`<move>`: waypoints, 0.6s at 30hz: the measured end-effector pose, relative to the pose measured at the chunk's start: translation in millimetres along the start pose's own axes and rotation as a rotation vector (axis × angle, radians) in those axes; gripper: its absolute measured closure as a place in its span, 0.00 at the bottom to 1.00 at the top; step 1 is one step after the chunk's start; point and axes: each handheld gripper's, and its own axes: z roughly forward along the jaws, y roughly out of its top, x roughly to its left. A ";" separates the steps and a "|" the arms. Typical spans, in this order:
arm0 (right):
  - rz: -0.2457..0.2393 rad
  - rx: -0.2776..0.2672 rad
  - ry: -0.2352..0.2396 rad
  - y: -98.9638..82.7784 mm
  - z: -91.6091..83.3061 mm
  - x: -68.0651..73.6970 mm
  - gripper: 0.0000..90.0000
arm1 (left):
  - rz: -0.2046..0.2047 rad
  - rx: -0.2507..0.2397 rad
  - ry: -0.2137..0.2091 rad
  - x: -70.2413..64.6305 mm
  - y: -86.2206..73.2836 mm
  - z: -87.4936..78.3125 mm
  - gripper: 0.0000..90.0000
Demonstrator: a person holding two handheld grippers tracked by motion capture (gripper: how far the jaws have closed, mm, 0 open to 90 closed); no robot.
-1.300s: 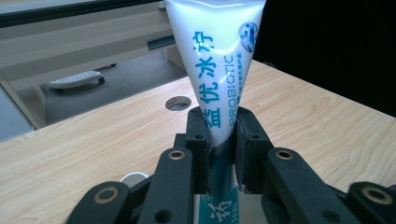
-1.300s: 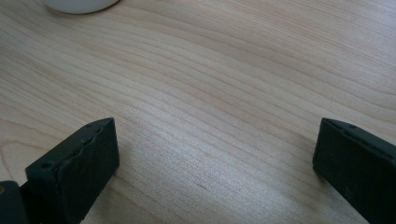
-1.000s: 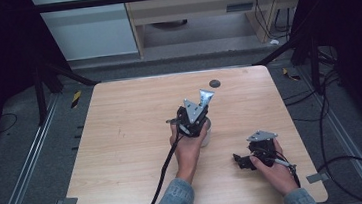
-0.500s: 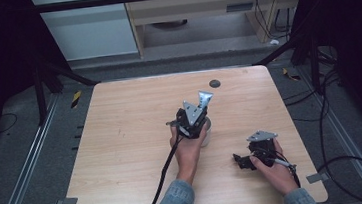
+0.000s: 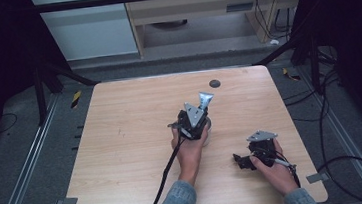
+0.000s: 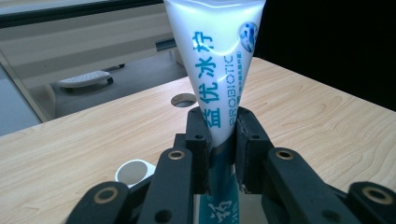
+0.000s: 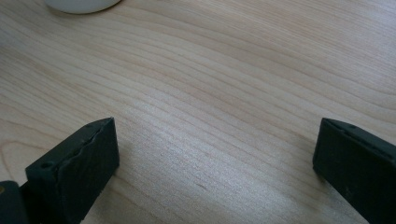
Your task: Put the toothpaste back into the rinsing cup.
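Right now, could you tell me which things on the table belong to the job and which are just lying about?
In use:
- tube, clamped upright in the left tongs
- white cup beside them

Lying about:
- right tongs, open with nothing between them
- round hole in the table

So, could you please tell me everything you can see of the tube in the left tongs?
The tube is glossy white soft plastic with blue print reading PROBIOTIC beside Chinese characters. It stands upright, widening to its flat crimped end on top. The left tongs pinch its narrow lower part above the wooden table.
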 end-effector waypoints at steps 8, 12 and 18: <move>-0.001 0.000 0.000 0.0 0.0 -0.1 0.01 | -0.005 -0.005 0.004 -0.5 -1.1 0.1 0.86; 0.000 0.000 0.000 0.0 0.0 0.0 0.01 | -0.003 0.002 0.002 -1.4 -3.0 1.3 0.86; 0.000 0.000 0.000 0.0 0.0 0.0 0.01 | -0.009 0.006 0.000 -1.6 -4.7 2.1 0.86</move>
